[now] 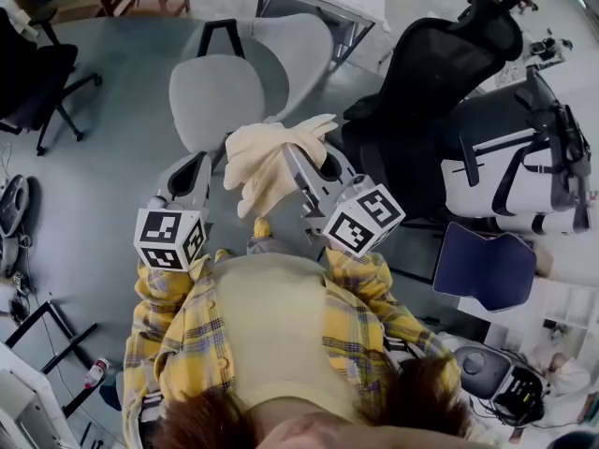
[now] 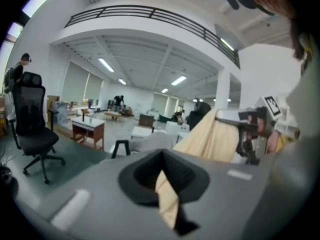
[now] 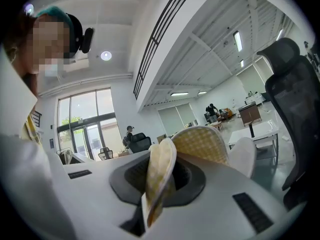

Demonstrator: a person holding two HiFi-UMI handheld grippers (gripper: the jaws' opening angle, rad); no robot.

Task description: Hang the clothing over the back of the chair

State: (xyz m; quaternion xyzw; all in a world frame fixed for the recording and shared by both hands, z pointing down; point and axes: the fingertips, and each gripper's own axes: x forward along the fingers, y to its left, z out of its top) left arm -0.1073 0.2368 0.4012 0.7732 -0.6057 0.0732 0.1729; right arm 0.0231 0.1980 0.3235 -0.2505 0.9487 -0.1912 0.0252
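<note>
Over grey floor [image 1: 112, 157] by the chair [image 1: 229, 87], left gripper [image 1: 192, 171] and right gripper [image 1: 314, 162] each clamp cream garment [image 1: 267, 162]

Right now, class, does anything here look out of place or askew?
The cream clothing hangs bunched and lopsided between the left tool and right tool, not yet on the grey chair. Nothing looks damaged.

Tally from the head view. Garments: one, the pale-yellow garment [image 1: 267, 162]. Tongs: two, left tongs [image 1: 199, 164] and right tongs [image 1: 298, 157]. Chairs: four certain, a grey chair [image 1: 234, 87], a black mesh chair [image 1: 440, 64], a black office chair [image 1: 37, 82] and a white-and-black chair [image 1: 510, 181]. Navy seat pad [image 1: 487, 265]: one, kind uncertain.
</note>
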